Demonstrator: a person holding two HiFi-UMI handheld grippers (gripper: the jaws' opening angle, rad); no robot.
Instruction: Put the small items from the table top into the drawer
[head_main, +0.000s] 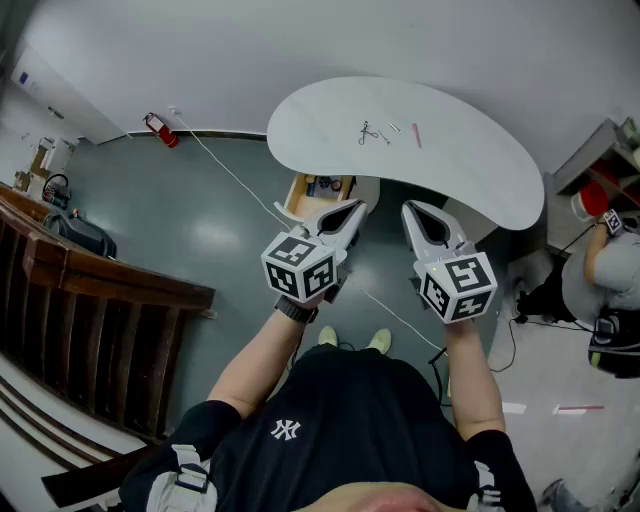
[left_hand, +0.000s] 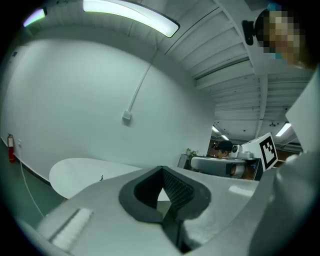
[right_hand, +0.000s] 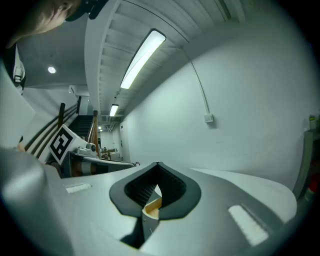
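**Transfer not yet begun, drawer open**

Left gripper (head_main: 356, 208): shut, pads meeting, nothing clamped. Right gripper (head_main: 409, 208): likewise closed on itself, empty. Both held out ahead of the body, side by side, short of the near edge of the table (head_main: 490, 175), tips aimed toward it and slightly down.

Small items (head_main: 388, 132) all lying on the table top toward its far side, well apart from either gripper:
- dark metal piece (head_main: 368, 132), possibly scissors
- small pale piece (head_main: 394, 128) just beside it
- red stick (head_main: 416, 135), likely a pen, at the right of the group

Untouched, judging by position.

Drawer (head_main: 297, 197) pulled open beneath the near table edge, just beyond the left gripper. Wooden walls visible; some dark and blue contents inside, too small to identify.

Progress, as judged: drawer opening done, no item moved. Left to do: part one pair of jaws, reach across to the group, pick up each piece in turn, drop into drawer. Thin flat pieces on a hard top, so probably awkward to pinch.
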